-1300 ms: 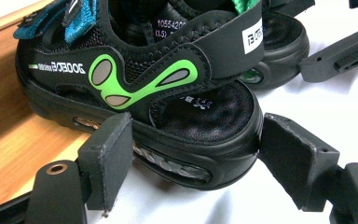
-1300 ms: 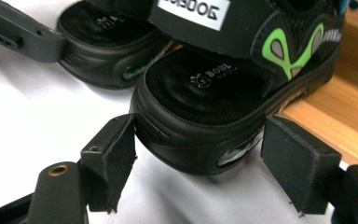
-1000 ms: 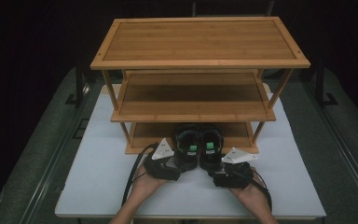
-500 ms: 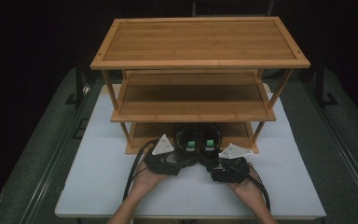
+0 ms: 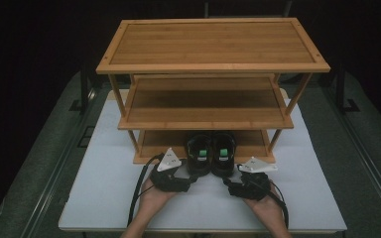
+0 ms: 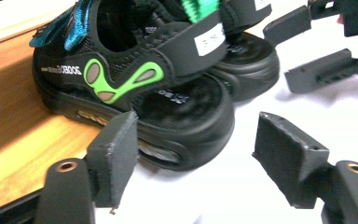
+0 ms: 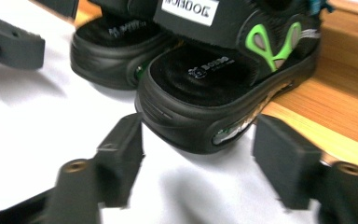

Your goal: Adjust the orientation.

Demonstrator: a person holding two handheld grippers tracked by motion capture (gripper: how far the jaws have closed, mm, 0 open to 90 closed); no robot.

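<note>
I hold a hand-held gripper in each hand just below the pair of black sandals, which sit side by side at the centre of the high view, toes on the bottom shelf of the wooden rack (image 5: 213, 69) and heels out over the white tabletop (image 5: 104, 193). My left hand-held gripper (image 5: 194, 177) faces the heel of the left sandal (image 5: 199, 153); its jaws have just been closing but stand apart, one pad beside the sole, nothing pinched. My right hand-held gripper (image 5: 228, 179) faces the right sandal (image 5: 223, 152) the same way, jaws also just narrowed, with the heel between them and untouched.

These sandals look light, with thick rubbery soles that should give a little and not slip, and soft mesh straps above. I judge the firm heel rim of the sole the best place to pinch; the straps would fold.

The toes are hidden under the middle shelf in the high view, and the upper edges of both gripper views cut off the sandals' tops. The right gripper view is blurred, so the small lettering on the insole is hard to read.
</note>
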